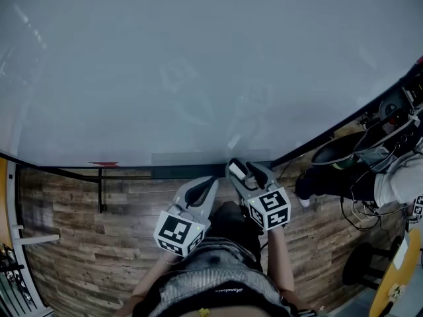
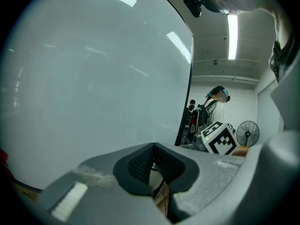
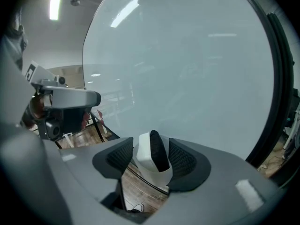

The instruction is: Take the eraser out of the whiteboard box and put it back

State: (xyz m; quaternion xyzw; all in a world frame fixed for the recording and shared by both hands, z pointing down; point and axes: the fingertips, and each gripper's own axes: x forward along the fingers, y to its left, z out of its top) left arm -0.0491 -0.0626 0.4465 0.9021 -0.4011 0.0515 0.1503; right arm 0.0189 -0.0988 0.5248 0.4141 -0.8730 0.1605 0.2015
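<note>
Whiteboard (image 1: 198,65), eraser (image 3: 146,159) between open right tongs (image 3: 151,156)

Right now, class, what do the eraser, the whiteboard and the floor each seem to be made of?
Eraser: smooth white shell, probably plastic, with a dull black strip, likely felt. Whiteboard: glossy sheet, coated or glass; ceiling lights reflect in it. Floor: planks with visible grain and seams, wood or laminate.
</note>
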